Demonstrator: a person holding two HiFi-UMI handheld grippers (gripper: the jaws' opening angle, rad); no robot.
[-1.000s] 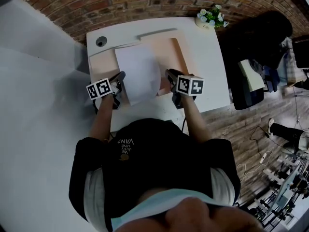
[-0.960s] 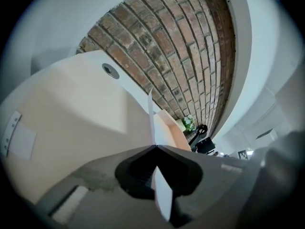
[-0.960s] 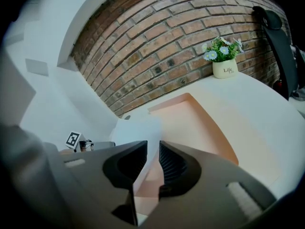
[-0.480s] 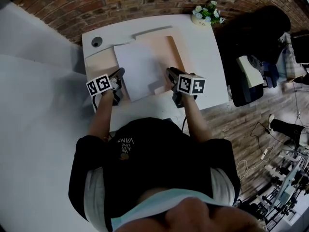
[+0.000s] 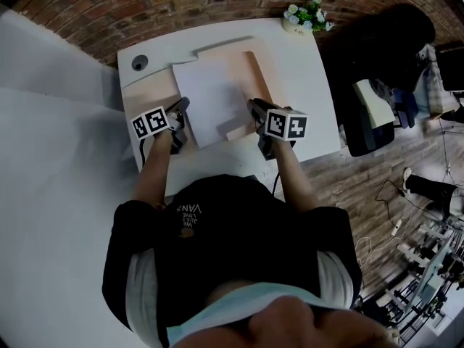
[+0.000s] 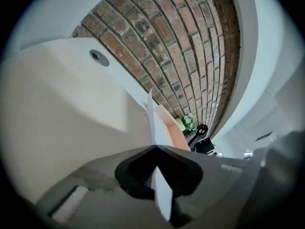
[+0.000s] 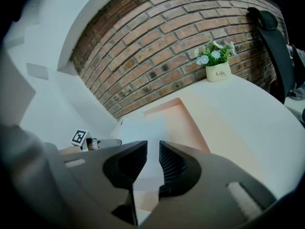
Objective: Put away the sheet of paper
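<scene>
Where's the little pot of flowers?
In the head view, the flower pot stands at the white desk's far right corner, close to the brick wall.

The sheet of paper [image 5: 210, 100] is thin and matt white; the mat [image 5: 257, 82] under it is smooth, pale peach (card or plastic, hard to tell). The surface [image 5: 304, 78] is smooth white, the brick wall [image 5: 181, 6] rough, and the jaws of the right gripper [image 7: 153, 151] matt dark plastic, ribbed inside.

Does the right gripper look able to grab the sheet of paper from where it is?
Likely yes: the right gripper sits open beside the sheet of paper, with nothing between them; the left gripper pinches its other edge.
</scene>
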